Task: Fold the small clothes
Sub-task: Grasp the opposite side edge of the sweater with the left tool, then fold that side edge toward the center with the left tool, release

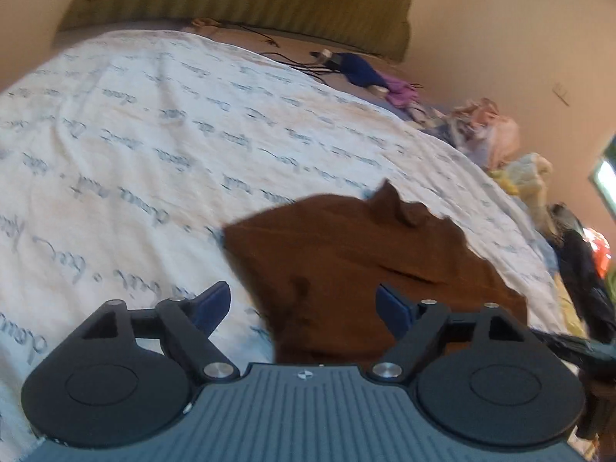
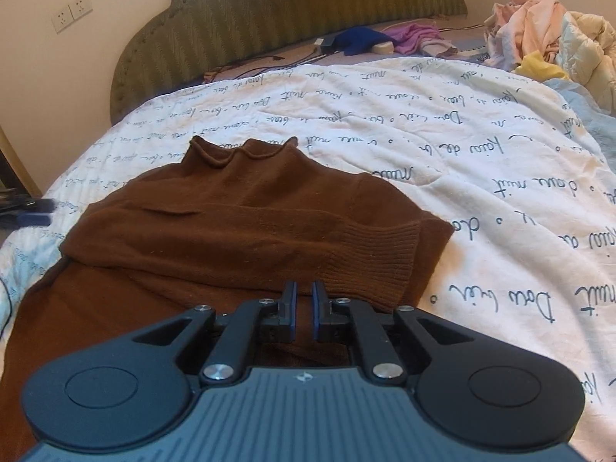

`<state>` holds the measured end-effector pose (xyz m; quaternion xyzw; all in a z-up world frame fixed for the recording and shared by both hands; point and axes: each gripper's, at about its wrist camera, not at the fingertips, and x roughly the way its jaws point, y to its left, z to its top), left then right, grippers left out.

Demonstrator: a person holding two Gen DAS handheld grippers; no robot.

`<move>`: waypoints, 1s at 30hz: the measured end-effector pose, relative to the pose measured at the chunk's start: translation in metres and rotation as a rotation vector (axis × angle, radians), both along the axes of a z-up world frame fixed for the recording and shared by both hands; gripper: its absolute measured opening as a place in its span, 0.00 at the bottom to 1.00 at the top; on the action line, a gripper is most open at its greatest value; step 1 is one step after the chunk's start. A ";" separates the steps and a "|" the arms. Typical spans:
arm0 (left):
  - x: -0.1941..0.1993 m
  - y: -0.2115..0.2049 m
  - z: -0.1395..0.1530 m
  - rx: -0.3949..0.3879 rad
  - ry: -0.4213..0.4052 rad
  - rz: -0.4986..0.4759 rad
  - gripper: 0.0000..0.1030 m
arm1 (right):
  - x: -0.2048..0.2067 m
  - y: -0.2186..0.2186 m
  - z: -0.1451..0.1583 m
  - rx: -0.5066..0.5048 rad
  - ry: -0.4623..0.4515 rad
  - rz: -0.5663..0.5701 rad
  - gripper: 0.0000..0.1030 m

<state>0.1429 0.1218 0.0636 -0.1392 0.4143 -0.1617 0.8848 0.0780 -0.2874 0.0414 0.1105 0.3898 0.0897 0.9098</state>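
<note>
Looking along my right gripper (image 2: 304, 304), I see its fingers nearly closed with only a thin gap, gripping nothing, above the brown sweater (image 2: 246, 223) lying on the white lettered bedspread (image 2: 481, 161). My left gripper (image 1: 304, 304) hangs wide open and empty over the sweater's edge.

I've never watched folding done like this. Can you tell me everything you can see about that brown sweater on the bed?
The brown sweater is a soft-looking knit with a rolled high collar and ribbed cuffs. It lies flat on the white bedspread printed with script, collar toward the headboard, and a sleeve is folded across its body, the cuff ending at the right. The right gripper hovers nearly shut over its lower part; the left gripper is open above its edge.
</note>
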 end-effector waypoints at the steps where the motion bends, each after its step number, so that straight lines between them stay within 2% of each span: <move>1: -0.008 -0.004 -0.003 0.005 0.005 -0.003 0.78 | -0.001 -0.001 0.000 0.013 0.003 0.001 0.07; 4: -0.014 -0.009 -0.019 -0.078 0.038 -0.029 0.78 | -0.003 0.000 0.000 0.024 -0.002 0.002 0.08; 6: -0.015 -0.012 -0.028 -0.061 0.074 0.009 0.77 | -0.004 0.002 0.000 0.031 -0.004 0.007 0.08; 7: -0.015 -0.015 -0.031 -0.039 0.060 -0.005 0.77 | -0.006 0.003 0.000 0.033 -0.007 0.008 0.08; 8: -0.017 -0.023 -0.031 0.035 0.042 -0.016 0.72 | -0.007 0.004 0.001 0.036 -0.009 0.012 0.08; 9: -0.017 -0.032 -0.032 0.123 0.029 -0.026 0.64 | -0.009 0.005 0.001 0.038 -0.011 0.019 0.08; 10: -0.017 -0.040 -0.035 0.206 0.023 -0.034 0.45 | -0.010 0.006 0.001 0.036 -0.013 0.022 0.08; 11: -0.018 -0.046 -0.038 0.276 0.019 -0.045 0.31 | -0.011 0.006 0.002 0.031 -0.014 0.021 0.08; 12: -0.019 -0.049 -0.042 0.347 0.007 -0.045 0.27 | -0.011 0.006 0.002 0.030 -0.013 0.018 0.08; 14: -0.018 -0.051 -0.046 0.429 -0.022 -0.046 0.10 | -0.012 0.005 0.003 0.039 -0.015 0.012 0.08; 16: -0.016 -0.048 -0.047 0.401 -0.033 -0.036 0.07 | -0.013 0.005 0.003 0.046 -0.017 0.010 0.08; 19: -0.020 -0.050 -0.046 0.457 -0.083 -0.009 0.06 | -0.016 0.006 0.003 0.052 -0.018 0.010 0.08; 21: -0.024 -0.049 -0.046 0.465 -0.076 0.009 0.06 | -0.017 0.006 0.002 0.051 -0.018 0.007 0.08; 26: -0.061 -0.045 -0.041 0.537 -0.155 0.035 0.06 | -0.020 -0.004 0.000 0.072 -0.022 -0.017 0.08; 28: -0.070 -0.043 -0.048 0.562 -0.147 0.046 0.06 | -0.019 -0.006 -0.002 0.070 -0.015 -0.026 0.08; 30: -0.071 -0.036 -0.058 0.555 -0.114 0.072 0.09 | -0.018 -0.008 -0.004 0.070 -0.008 -0.025 0.08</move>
